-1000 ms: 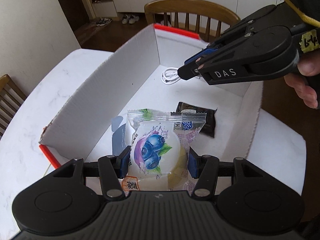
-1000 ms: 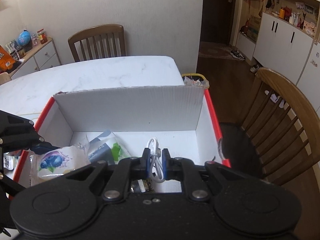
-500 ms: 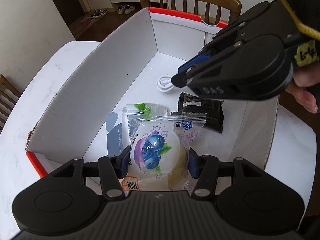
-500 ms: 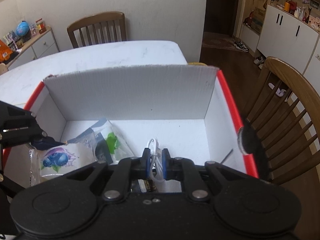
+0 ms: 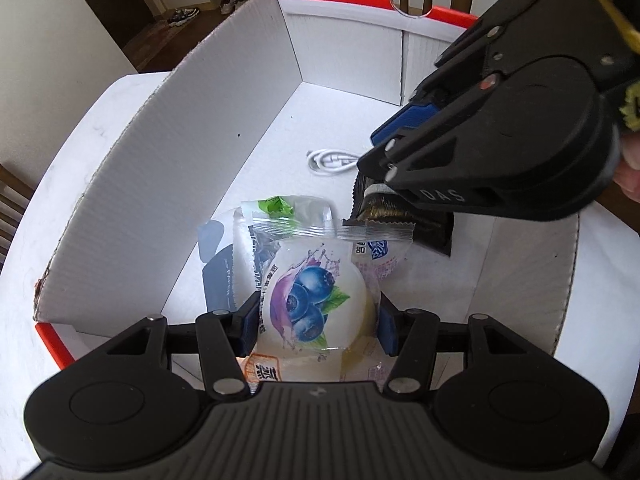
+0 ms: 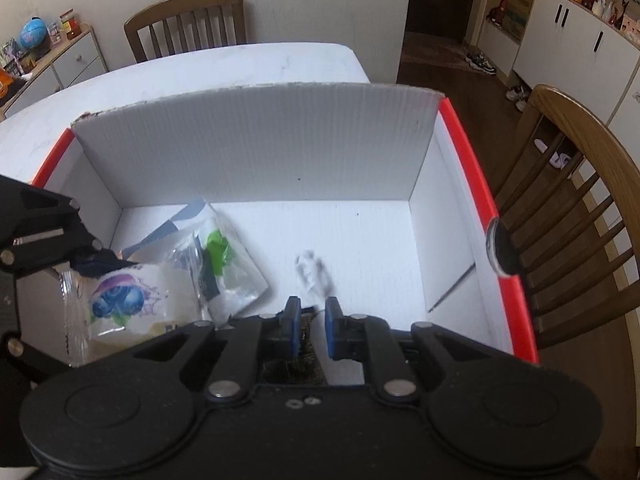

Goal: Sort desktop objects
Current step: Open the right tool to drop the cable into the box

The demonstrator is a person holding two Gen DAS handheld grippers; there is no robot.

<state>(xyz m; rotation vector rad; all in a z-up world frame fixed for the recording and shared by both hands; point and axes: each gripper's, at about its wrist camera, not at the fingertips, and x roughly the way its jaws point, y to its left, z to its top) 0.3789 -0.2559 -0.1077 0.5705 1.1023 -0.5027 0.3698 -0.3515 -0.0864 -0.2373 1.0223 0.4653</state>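
Soft even daylight around my grippers, strong fisheye bending at edges, white cable point(image 6: 311, 276) blurred by motion, weak shadows.

An open white corrugated box with red rims point(image 5: 224, 152) sits on the white marble surface point(image 6: 240, 64). Inside it, a coiled white cable point(image 5: 330, 160) lies toward the far wall, a dark foil snack packet point(image 5: 384, 206) nearer, and a clear blueberry-print pouch point(image 5: 316, 300) nearest, overlapping a flat clear packet point(image 5: 256, 236) beneath. A wooden chair point(image 6: 580, 200) stands beyond the box.
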